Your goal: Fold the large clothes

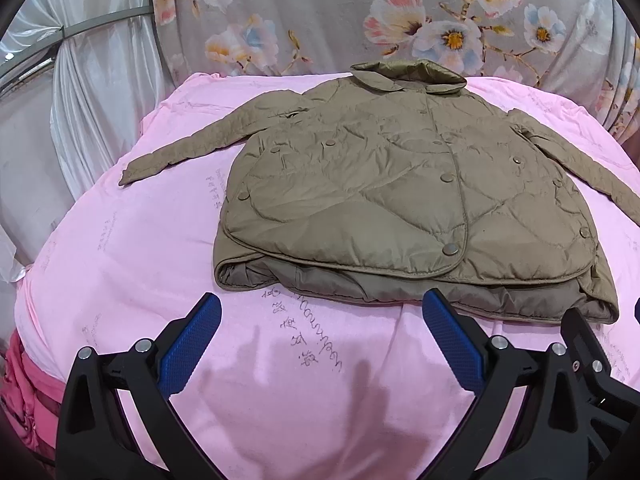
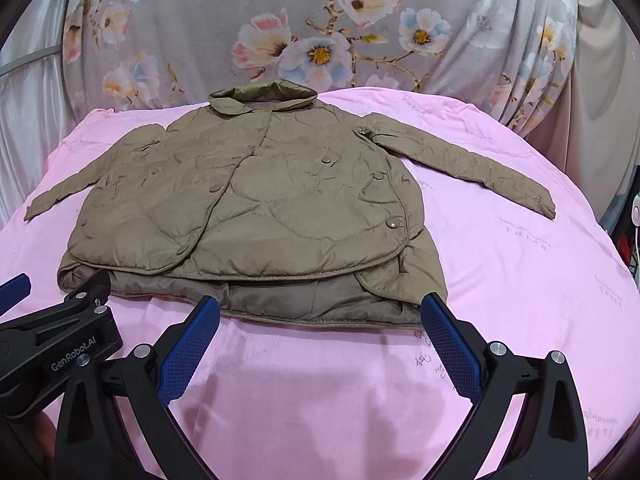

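Observation:
An olive-brown quilted jacket lies front up on the pink cloth, collar at the far side, both sleeves spread outward. It also shows in the right wrist view. My left gripper is open and empty, just short of the jacket's near hem, left of its middle. My right gripper is open and empty, its fingertips at the near hem. The left gripper's body shows at the left edge of the right wrist view.
The pink cloth covers a rounded surface with handwriting on it. A grey floral fabric hangs behind. White curtain at the left. Dark pink fabric hangs at the lower left edge.

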`<state>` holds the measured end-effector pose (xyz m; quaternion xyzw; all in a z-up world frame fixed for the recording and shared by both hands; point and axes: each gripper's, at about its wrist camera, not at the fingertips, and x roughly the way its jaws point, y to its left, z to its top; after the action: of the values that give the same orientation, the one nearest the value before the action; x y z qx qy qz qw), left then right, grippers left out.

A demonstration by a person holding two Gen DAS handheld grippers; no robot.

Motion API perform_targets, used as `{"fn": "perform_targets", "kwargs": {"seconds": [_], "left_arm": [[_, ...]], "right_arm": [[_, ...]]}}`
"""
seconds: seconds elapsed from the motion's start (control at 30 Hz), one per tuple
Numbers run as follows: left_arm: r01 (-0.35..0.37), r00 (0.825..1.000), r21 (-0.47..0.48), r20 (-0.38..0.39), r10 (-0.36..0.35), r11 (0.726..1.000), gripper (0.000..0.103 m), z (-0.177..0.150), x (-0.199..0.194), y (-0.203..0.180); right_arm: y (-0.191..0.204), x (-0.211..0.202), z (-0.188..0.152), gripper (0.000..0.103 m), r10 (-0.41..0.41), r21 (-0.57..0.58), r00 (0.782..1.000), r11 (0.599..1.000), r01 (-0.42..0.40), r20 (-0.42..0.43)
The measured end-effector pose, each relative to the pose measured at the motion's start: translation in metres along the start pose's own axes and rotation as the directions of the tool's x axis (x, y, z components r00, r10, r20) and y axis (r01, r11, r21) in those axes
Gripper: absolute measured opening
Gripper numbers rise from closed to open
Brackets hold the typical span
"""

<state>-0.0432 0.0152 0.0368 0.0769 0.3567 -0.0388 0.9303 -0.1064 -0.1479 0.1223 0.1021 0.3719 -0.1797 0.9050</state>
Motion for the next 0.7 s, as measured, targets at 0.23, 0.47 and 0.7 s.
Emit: {"fn": "perform_targets", "kwargs": {"seconds": [0.23,0.47,0.7], "left_arm": [[0.000,1.000,-0.001,0.000,0.000,1.000,0.098,-0.0019,0.0000,-0.0019],[-0.001,1.000,0.001,-0.003,0.001,1.000,0.098,-0.0012,0.0004,-0.0015],[0.001,1.000,-0.002,-0.007,-0.001,1.000,0.098,-0.0065,-0.0009,-0.0043]], "right_arm": [[0.0005,0.0006,-0.0005,0.098,0.001,0.001,1.000,1.000,-0.001,-0.003],[0.0020,0.0032,-0.0028,0.098,0.003,0.002,1.000,1.000,-0.003,-0.014],[0.0023,0.0040,-0.0030,0.098,0.003,0.002,1.000,1.000,-0.003,-0.019]]}}
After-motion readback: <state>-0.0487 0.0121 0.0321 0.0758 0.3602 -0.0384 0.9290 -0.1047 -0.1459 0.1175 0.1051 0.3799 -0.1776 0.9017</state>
